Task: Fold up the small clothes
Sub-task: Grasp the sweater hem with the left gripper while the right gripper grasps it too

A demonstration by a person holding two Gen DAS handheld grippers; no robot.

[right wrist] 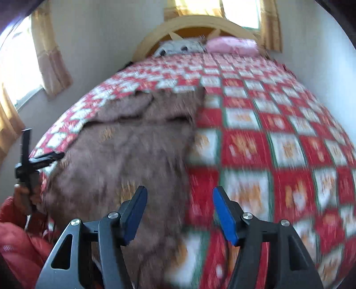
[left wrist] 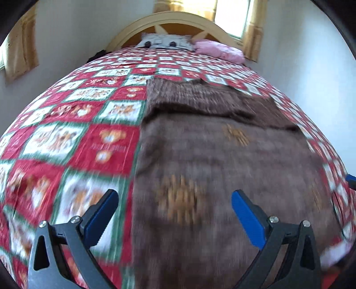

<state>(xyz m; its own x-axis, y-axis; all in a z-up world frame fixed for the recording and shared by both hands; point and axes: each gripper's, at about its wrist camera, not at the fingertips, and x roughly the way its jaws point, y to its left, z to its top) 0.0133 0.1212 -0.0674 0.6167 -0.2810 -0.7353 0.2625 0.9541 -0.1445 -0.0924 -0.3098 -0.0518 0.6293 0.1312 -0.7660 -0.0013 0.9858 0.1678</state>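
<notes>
A brown knitted garment (left wrist: 222,155) with orange motifs lies flat on a bed (left wrist: 66,144) covered by a red, white and green patchwork quilt, in a bedroom lit by curtained windows. The garment stretches from the near edge of the bed toward the middle, its far part folded over into a thicker band. In the left wrist view it fills the right half of the quilt; in the right wrist view it lies to the left, with bare quilt to its right.

The left gripper (left wrist: 174,200) hangs above the near part of the garment, its blue-padded fingers spread wide and nothing between them; one finger sits over the quilt just left of the garment's edge, the other over the brown knit. The right gripper (right wrist: 179,197) likewise stands open and empty above the garment's right edge, one finger over the knit and the other over the quilt. Neither gripper's pads press on the cloth.

In the right wrist view the left gripper appears at the far left, held by a hand (right wrist: 22,195) emerging from a red sleeve (right wrist: 15,240).

At the far end of the bed a pale wooden headboard (left wrist: 173,19) arches over a white printed pillow (left wrist: 164,42) and a pink pillow (left wrist: 218,52) to its right. Both views are blurred.
</notes>
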